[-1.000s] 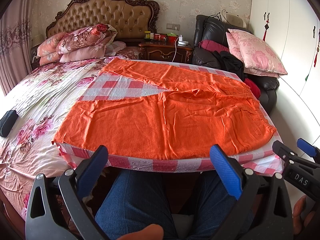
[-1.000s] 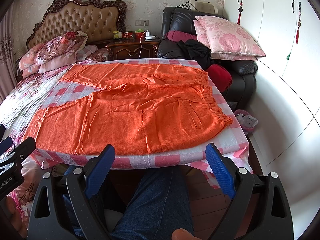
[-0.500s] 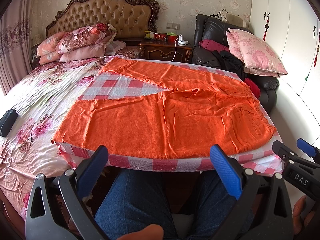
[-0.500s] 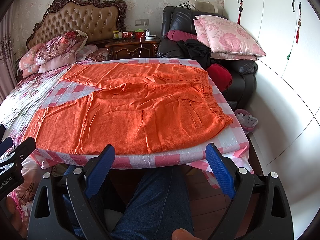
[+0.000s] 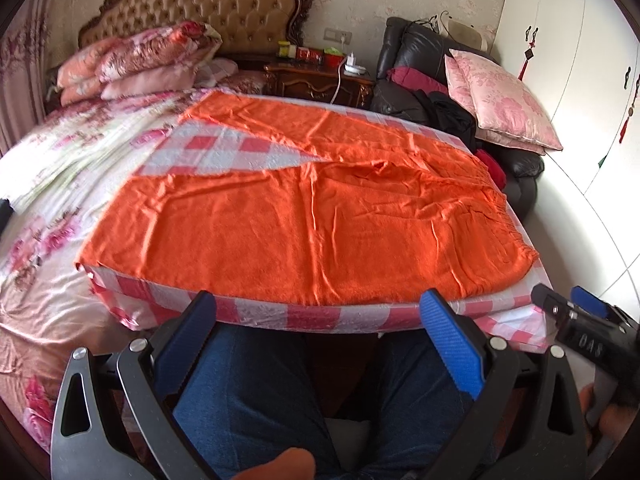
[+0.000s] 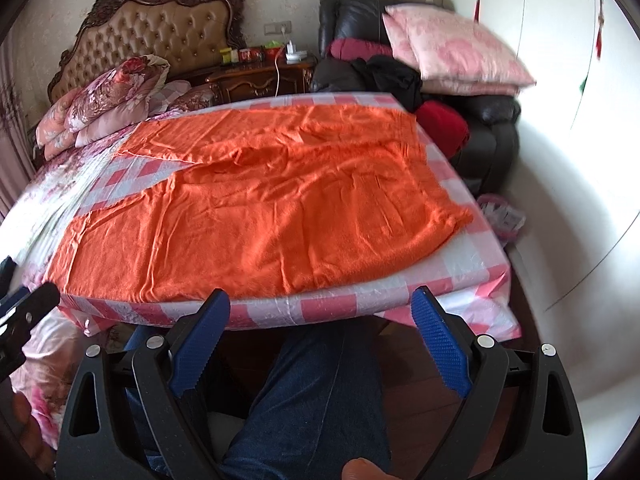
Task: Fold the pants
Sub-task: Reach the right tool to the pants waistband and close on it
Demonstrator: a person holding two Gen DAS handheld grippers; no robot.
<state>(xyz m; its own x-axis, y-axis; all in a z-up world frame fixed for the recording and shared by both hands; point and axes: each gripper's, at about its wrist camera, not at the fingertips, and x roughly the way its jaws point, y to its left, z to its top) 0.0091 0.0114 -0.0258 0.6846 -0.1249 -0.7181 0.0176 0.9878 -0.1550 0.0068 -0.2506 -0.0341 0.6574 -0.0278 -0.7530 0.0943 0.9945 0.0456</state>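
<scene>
Orange pants (image 5: pixel 312 216) lie spread flat on a pink-and-white checked sheet (image 5: pixel 224 148) on the bed, waistband to the right, both legs reaching left; they also show in the right wrist view (image 6: pixel 272 208). My left gripper (image 5: pixel 316 320) is open and empty, held off the bed's near edge in front of the near leg. My right gripper (image 6: pixel 320 316) is open and empty, also off the near edge, nearer the waistband. The right gripper shows at the right of the left wrist view (image 5: pixel 576 316).
Floral pillows (image 5: pixel 136 60) are stacked at the tufted headboard (image 5: pixel 208 4). A nightstand (image 5: pixel 320 80) and a black armchair (image 5: pixel 420 68) with pink cushions (image 5: pixel 496 100) and clothes stand beyond the bed. White wardrobes (image 5: pixel 580 60) line the right. The person's jeans-clad legs (image 5: pixel 260 392) are below.
Both grippers have moved forward and closer to the bed's near edge. The right wrist view has tilted and is blurred with motion. The pants have not moved.
</scene>
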